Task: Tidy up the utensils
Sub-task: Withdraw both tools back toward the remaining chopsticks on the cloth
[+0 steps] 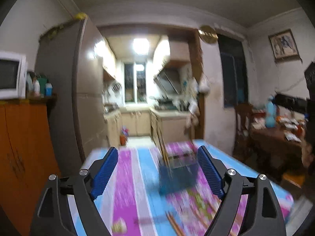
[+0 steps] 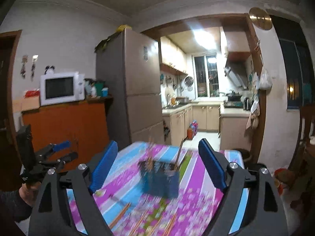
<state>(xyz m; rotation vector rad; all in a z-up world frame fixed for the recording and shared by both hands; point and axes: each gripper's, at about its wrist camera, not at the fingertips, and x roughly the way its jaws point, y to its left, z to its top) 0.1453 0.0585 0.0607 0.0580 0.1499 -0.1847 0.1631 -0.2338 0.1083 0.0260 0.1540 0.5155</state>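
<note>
A dark blue utensil holder (image 1: pixel 178 174) stands on the striped pink-and-blue tablecloth (image 1: pixel 126 177), with chopsticks (image 1: pixel 164 151) leaning out of it. Loose chopsticks (image 1: pixel 175 224) lie on the cloth nearer to me. My left gripper (image 1: pixel 158 174) is open above the table, nothing between its blue pads (image 1: pixel 105 172). In the right wrist view the same holder (image 2: pixel 160 179) holds chopsticks (image 2: pixel 179 154), and loose chopsticks (image 2: pixel 120 215) lie in front. My right gripper (image 2: pixel 157 168) is open and empty. The left gripper (image 2: pixel 63 151) shows at the left, open, held by a hand (image 2: pixel 27 192). Both views are motion-blurred.
A tall fridge (image 2: pixel 130 82) stands behind the table, beside an orange cabinet (image 2: pixel 67 122) with a white microwave (image 2: pixel 61 88). A doorway leads into a lit kitchen (image 2: pixel 204 90). At the right stand a wooden chair (image 1: pixel 243 122) and a cluttered side table (image 1: pixel 279 135).
</note>
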